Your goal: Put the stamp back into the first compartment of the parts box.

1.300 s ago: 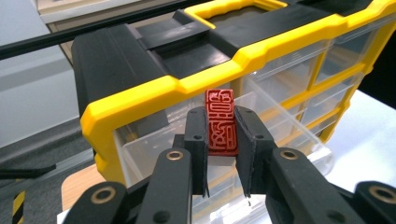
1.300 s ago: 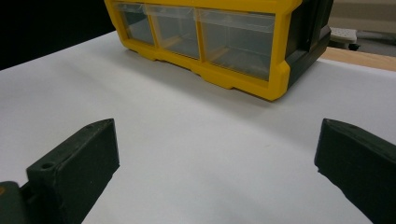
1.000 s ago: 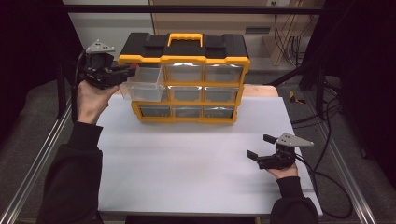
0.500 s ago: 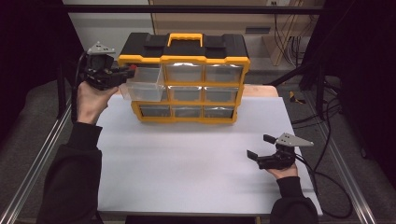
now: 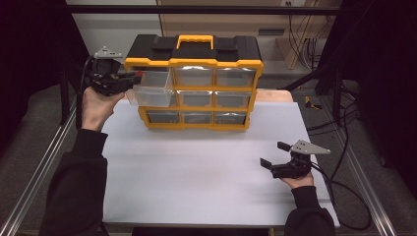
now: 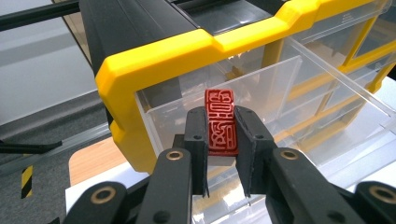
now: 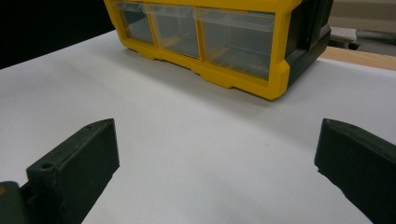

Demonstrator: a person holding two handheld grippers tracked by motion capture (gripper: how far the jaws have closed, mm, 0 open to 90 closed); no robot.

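Observation:
A yellow and black drawer cabinet (image 5: 196, 49) stands at the back of the white table (image 5: 196, 172). Its top-left clear drawer (image 5: 155, 91) is pulled out. My left gripper (image 5: 135, 76) is held at that drawer's left side, shut on a small red carved block (image 5: 140, 73). In the left gripper view the red block (image 6: 219, 100) is pinched between the two jaws of the left gripper (image 6: 220, 114), just over the near edge of the open drawer (image 6: 299, 107). My right gripper (image 5: 273, 154) rests low at the table's right, open, nothing between its jaws.
The other clear drawers (image 5: 216, 98) of the cabinet are pushed in. In the right gripper view, bare white table lies between my right gripper (image 7: 217, 140) and the cabinet's lower row (image 7: 210, 42). Cables (image 5: 344, 187) trail off the table's right edge.

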